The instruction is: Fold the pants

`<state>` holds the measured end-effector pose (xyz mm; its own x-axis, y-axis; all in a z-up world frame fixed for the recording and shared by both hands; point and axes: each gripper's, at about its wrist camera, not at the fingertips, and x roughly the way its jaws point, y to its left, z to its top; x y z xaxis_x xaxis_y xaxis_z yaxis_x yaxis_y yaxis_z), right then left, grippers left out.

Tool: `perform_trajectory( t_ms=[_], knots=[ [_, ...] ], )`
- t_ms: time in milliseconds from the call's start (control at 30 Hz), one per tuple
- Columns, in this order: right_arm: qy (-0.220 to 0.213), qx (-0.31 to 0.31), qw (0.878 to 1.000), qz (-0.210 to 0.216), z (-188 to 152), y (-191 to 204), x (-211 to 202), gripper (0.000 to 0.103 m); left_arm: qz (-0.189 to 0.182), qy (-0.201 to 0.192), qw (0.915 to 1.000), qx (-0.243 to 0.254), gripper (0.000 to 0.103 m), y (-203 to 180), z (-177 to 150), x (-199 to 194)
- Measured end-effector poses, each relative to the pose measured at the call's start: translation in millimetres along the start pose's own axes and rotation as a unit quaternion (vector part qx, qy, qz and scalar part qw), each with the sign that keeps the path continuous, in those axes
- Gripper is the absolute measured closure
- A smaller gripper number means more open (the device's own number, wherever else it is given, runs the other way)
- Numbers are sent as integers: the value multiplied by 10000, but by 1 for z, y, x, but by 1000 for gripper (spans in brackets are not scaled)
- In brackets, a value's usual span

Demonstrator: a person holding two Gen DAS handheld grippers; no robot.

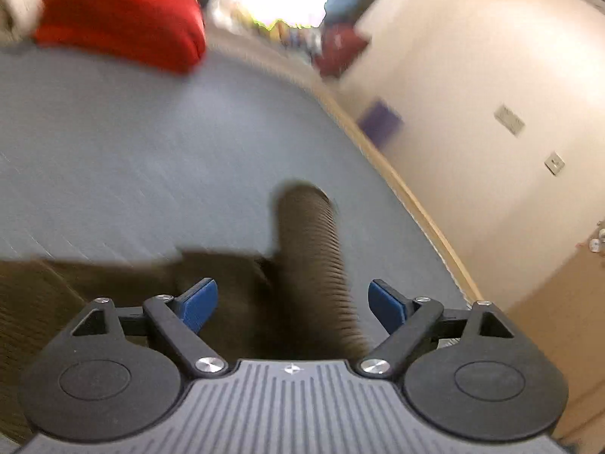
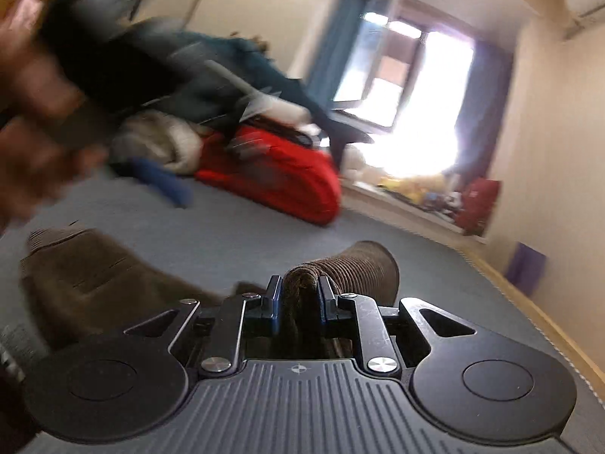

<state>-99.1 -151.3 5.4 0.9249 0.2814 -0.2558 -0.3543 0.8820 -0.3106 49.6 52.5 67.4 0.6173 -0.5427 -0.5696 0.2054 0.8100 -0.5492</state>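
Observation:
Brown corduroy pants [image 1: 314, 265] lie on a grey-blue bed surface [image 1: 151, 151]. In the left wrist view one leg runs forward between my left gripper's [image 1: 293, 304] blue pads, which stand wide apart and open, with the rest of the pants spread to the left. In the right wrist view my right gripper [image 2: 300, 299] is shut on a bunched fold of the pants [image 2: 363, 265], lifted a little off the bed. More of the pants [image 2: 98, 280] lies at the left. Both views are blurred.
A red padded item [image 1: 124, 19] and a pile of dark clothes [image 2: 181, 72] lie at the far side of the bed. The bed's wooden edge [image 1: 408, 189] and a cream wall [image 1: 491, 75] are at the right. A blurred hand [image 2: 30, 132] shows at left.

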Motion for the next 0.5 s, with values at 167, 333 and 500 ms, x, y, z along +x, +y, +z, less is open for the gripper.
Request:
perform_trajectory(
  t_ms=[167, 333, 500],
  knots=[
    [67, -107, 9997, 220, -6, 4, -1, 84, -238, 416, 9974, -538, 12, -13, 12, 43],
    [34, -125, 9992, 371, -1, 7, -16, 84, 930, 1164, 9885, -260, 31, -24, 10, 100],
    [474, 77, 9953, 835, 1, 1, -11, 83, 888, 1332, 9862, -419, 84, -4, 9, 90]
  ],
)
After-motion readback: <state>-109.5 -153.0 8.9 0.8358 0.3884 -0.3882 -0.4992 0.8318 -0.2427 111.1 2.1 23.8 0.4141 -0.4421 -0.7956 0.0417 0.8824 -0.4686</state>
